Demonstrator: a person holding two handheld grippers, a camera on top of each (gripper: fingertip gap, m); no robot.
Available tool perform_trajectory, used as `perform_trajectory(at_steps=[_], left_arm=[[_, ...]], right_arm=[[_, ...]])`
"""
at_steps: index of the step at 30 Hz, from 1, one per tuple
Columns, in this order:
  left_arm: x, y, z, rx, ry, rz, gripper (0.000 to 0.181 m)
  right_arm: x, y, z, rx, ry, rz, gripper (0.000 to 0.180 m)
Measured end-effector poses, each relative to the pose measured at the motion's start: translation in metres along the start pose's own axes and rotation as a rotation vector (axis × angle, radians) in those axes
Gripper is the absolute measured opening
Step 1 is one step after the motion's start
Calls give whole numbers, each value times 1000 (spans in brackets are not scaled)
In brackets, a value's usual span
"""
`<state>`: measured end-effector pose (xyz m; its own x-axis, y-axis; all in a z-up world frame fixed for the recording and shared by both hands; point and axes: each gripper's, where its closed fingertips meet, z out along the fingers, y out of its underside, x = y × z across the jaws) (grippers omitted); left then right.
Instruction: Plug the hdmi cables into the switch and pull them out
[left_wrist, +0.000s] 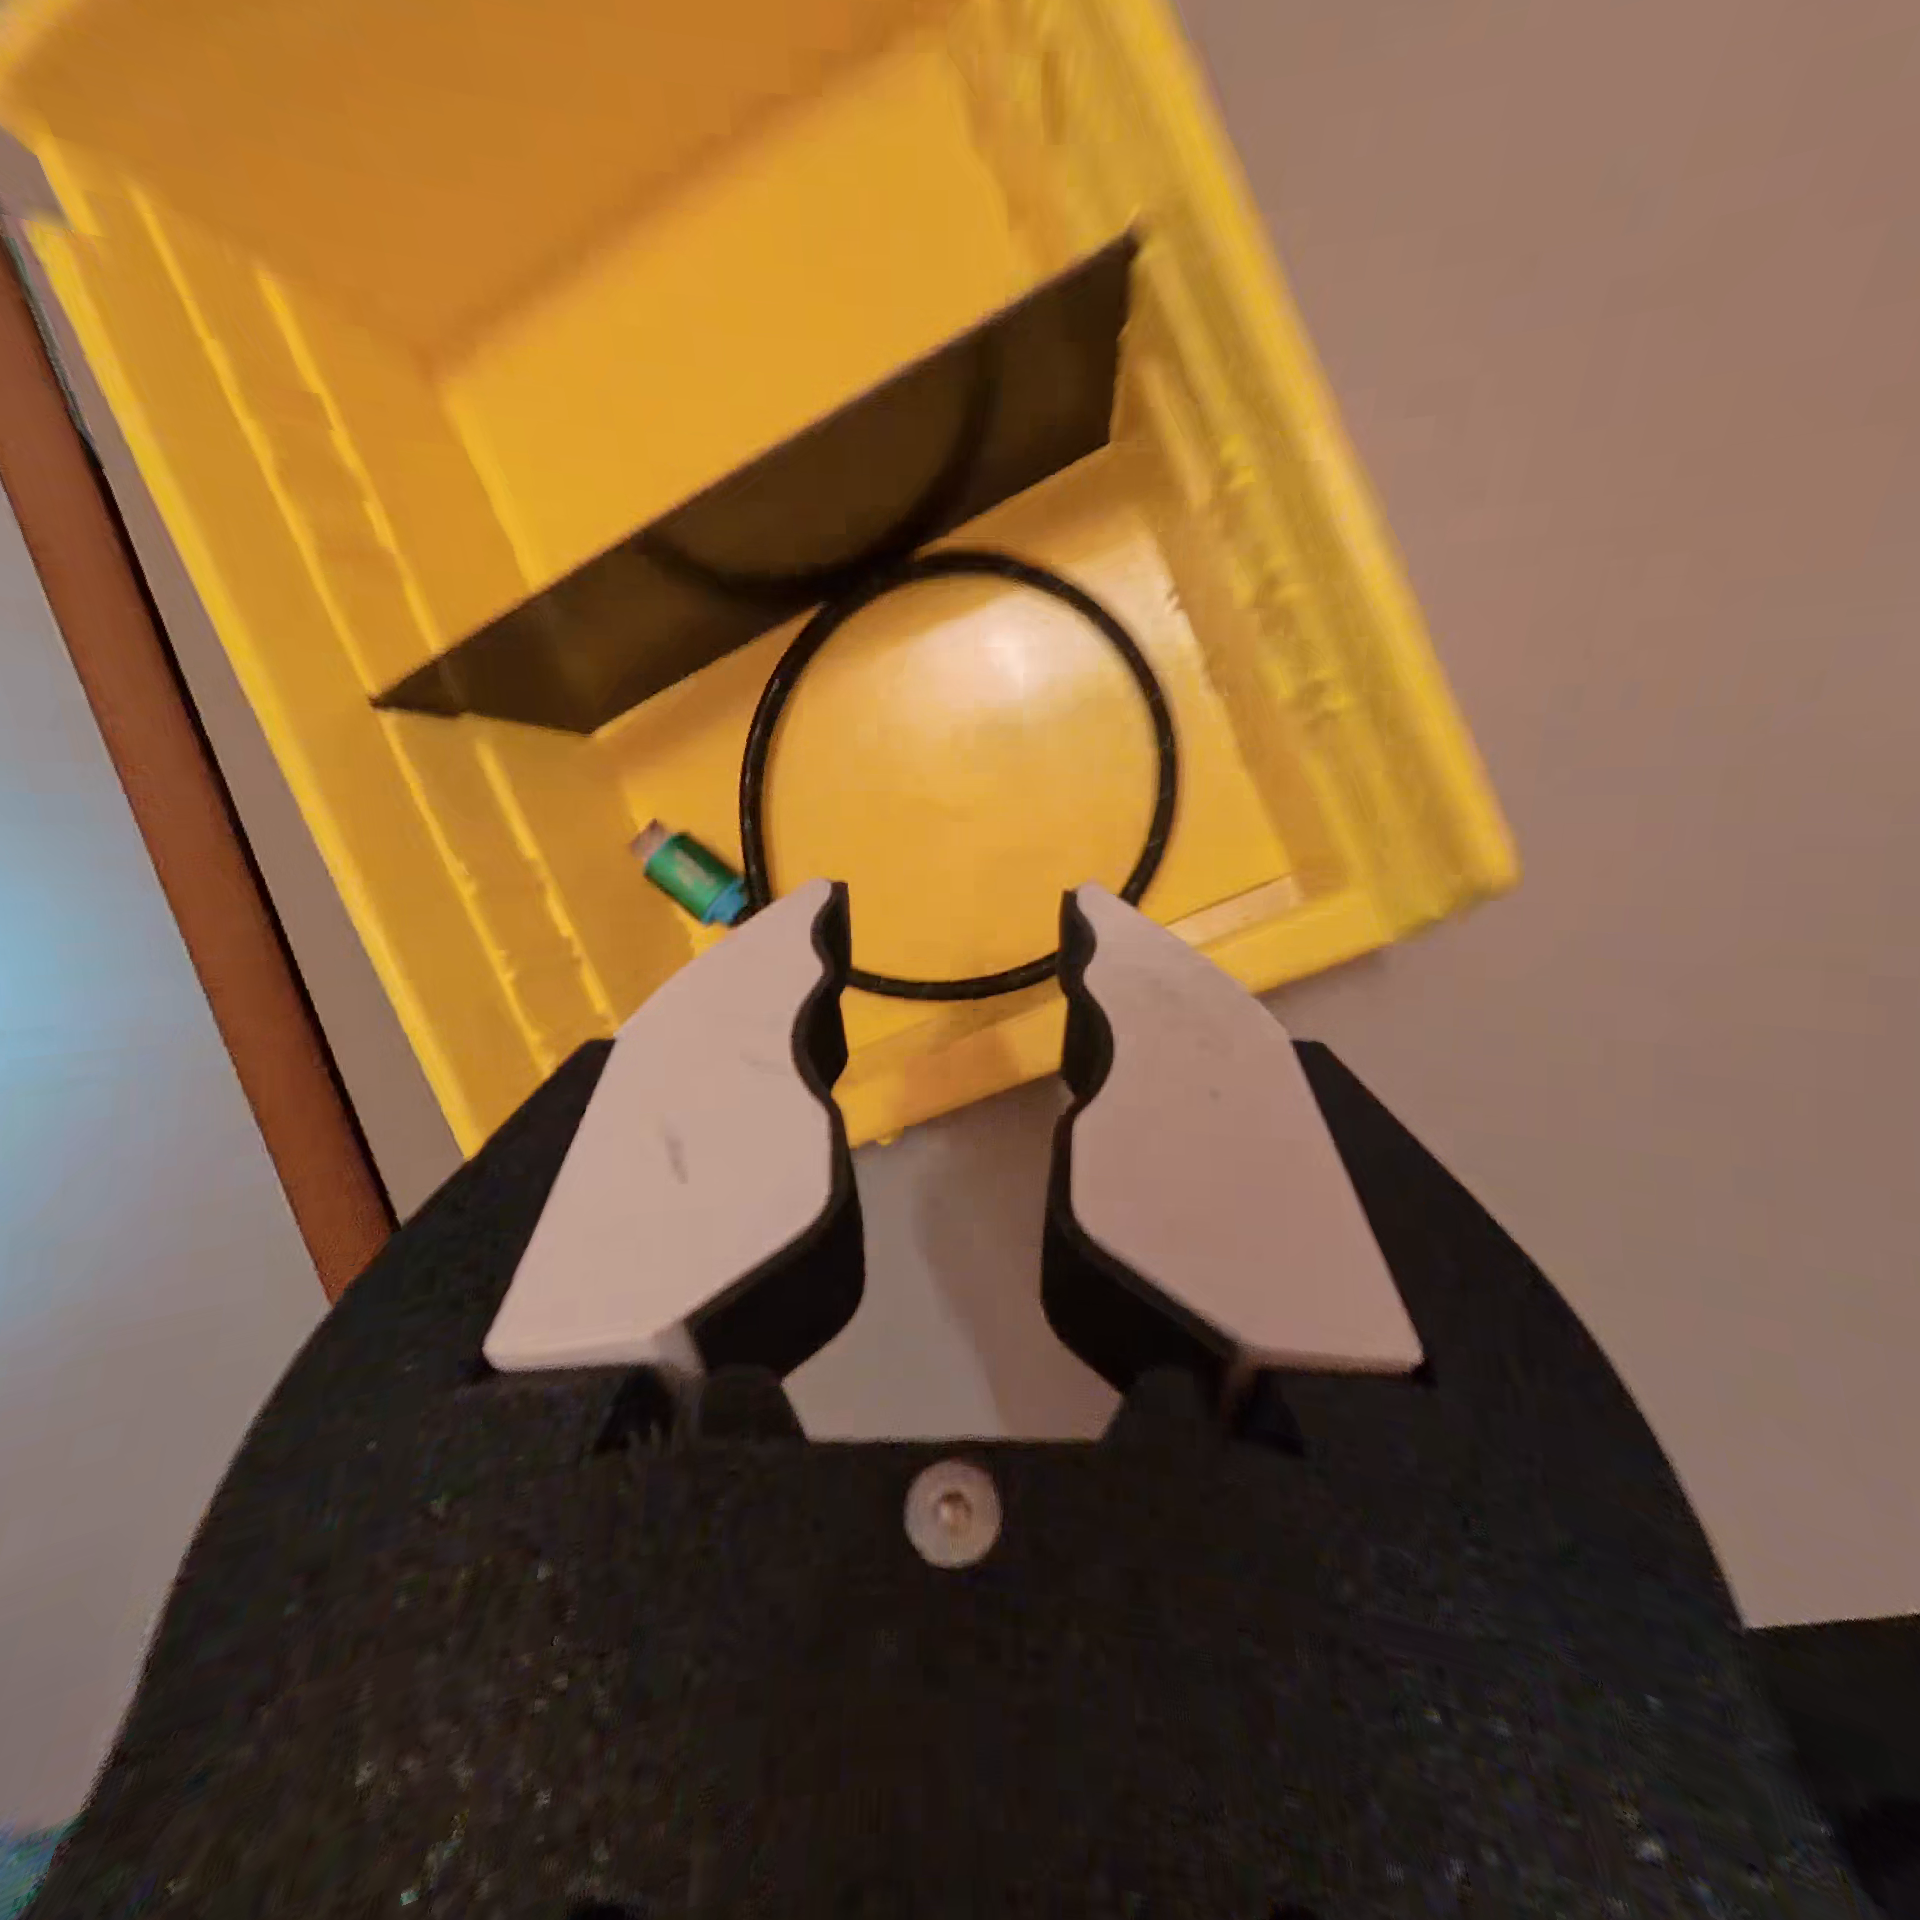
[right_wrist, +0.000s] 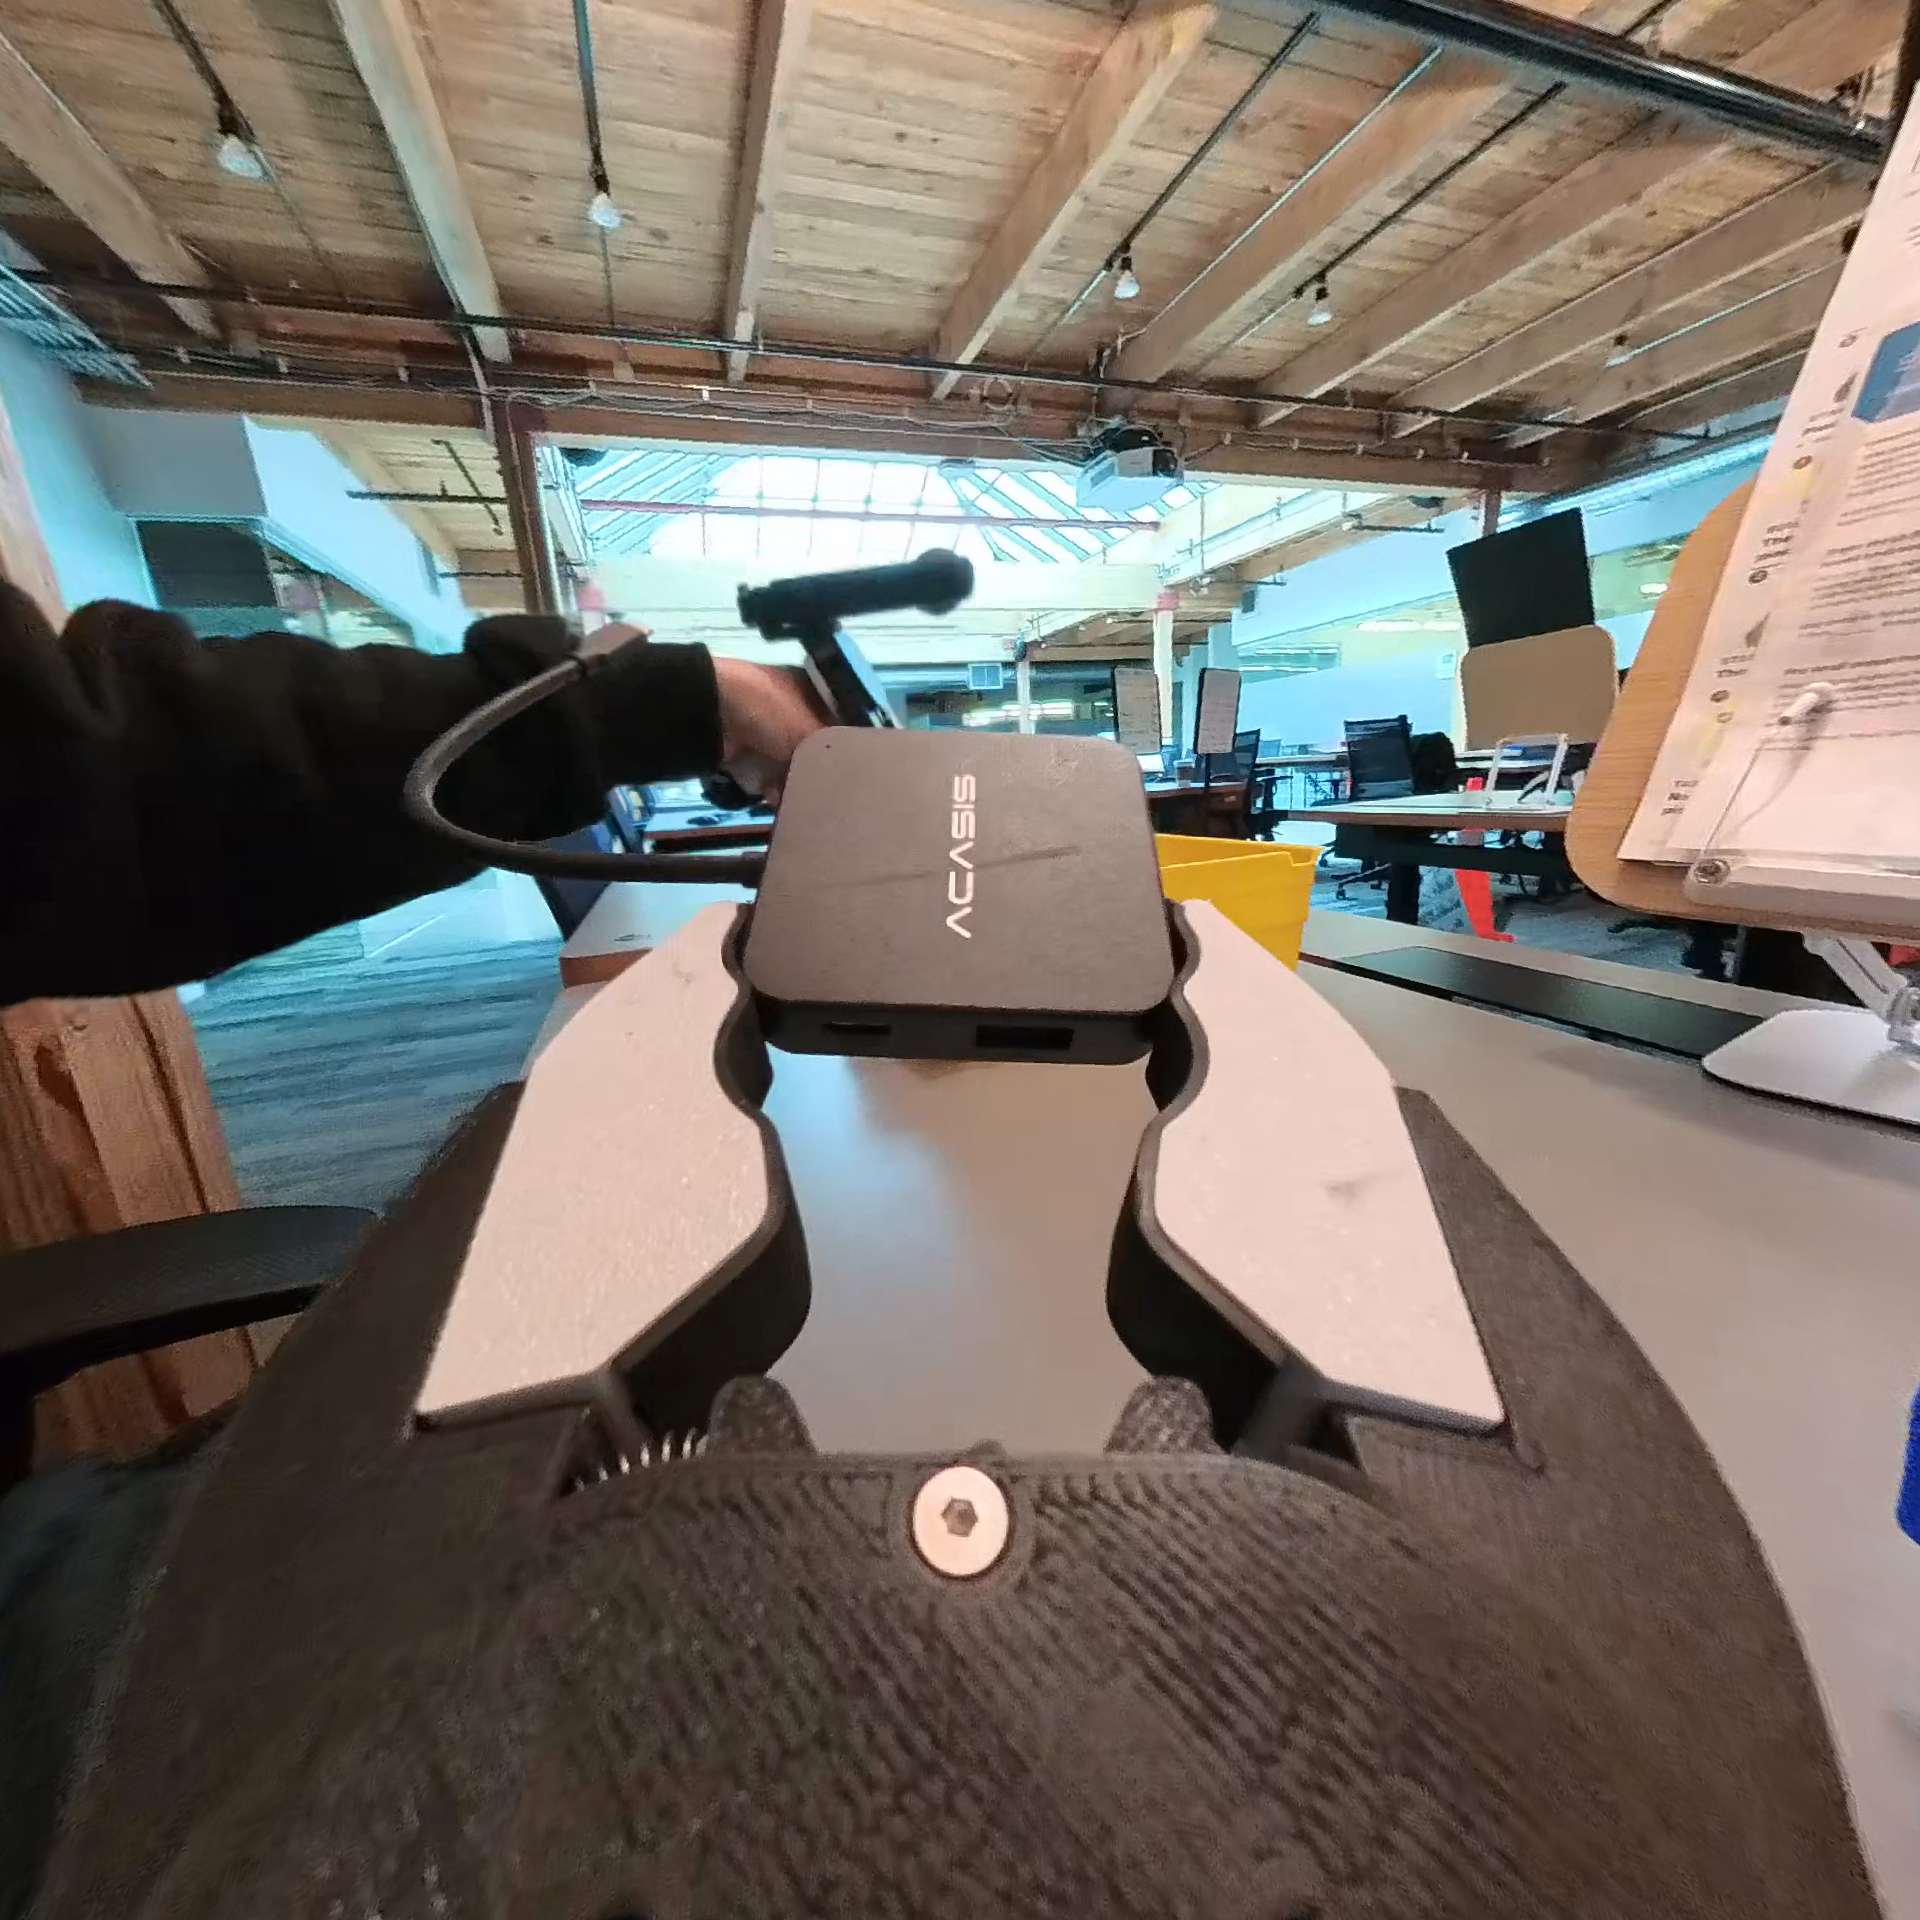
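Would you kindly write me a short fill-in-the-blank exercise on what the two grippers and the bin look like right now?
1. The right gripper is shut on the black ____.
2. The looped cable lies inside a ____ bin.
3. The left gripper hangs over the bin with its jaws ____ and nothing between them.
4. The cable's plug has a ____ shell.

Missing words: switch; yellow; open; green
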<state>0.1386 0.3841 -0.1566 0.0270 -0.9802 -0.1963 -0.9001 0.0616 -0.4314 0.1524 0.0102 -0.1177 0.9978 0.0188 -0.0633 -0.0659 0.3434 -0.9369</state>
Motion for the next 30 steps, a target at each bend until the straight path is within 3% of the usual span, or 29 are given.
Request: perform_trajectory(at_steps=[1, 9, 14, 15, 19, 23, 30], left_arm=[[-7, 6, 10, -53, -5, -18, 38], [-49, 49, 71, -488, -71, -220, 44], [-63, 69, 89, -613, -157, -222, 43], [-61, 72, 92, -626, -146, -238, 35], [-65, 67, 100, -520, -111, -273, 15], [-67, 48, 92, -310, -85, -278, 13], [-62, -9, -21, 120, -168, -15, 12]], right_arm=[[1, 1, 0, -6, 3, -4, 73], [4, 8, 3, -46, 8, -28, 73], [2, 8, 1, -46, -4, -29, 73], [1, 7, 1, -44, -8, -29, 73], [1, 5, 1, -28, -16, -12, 73], [4, 2, -2, -14, -1, -7, 73], [9, -4, -6, 20, 15, 17, 73]])
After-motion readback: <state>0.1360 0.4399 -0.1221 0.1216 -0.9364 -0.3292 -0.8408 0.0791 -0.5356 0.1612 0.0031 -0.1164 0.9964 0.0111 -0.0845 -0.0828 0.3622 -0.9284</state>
